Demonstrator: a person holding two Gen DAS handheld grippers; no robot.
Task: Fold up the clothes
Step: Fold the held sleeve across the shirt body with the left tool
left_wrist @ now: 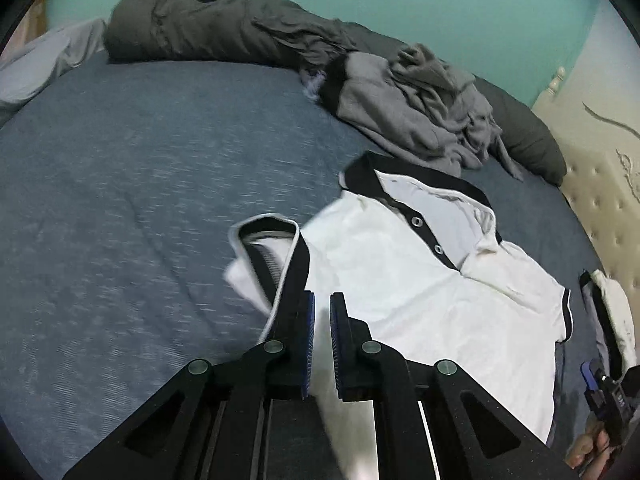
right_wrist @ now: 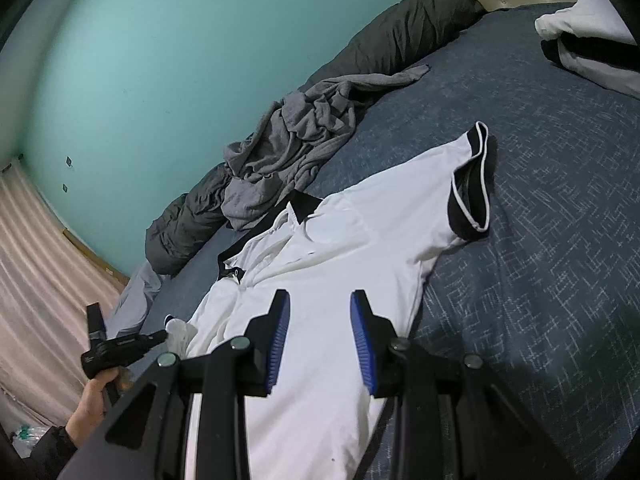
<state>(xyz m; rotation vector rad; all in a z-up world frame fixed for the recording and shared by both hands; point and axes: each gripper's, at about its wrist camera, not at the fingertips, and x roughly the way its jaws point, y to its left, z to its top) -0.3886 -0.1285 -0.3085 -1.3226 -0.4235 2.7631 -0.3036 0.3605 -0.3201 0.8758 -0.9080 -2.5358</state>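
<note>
The white polo shirt lies lengthwise on the bed, collar far. Left tongs pinch its sleeve; right tongs hover part-open, empty.

Polo shirt: flat on the bed, front up, collar toward the wall-side edge, hem toward the near edge.
Left sleeve: lifted off the bed, drawn in over the shirt's body, pinched in the left gripper.
Right sleeve: spread flat on the bed, out toward the headboard end.
Right gripper: above the shirt's lower body, near the near edge.
Crumpled garment: just behind the collar, lying partly on the rolled duvet.
Rolled duvet: along the wall-side edge.
Folded item: at the headboard end, apart from the shirt.
</note>
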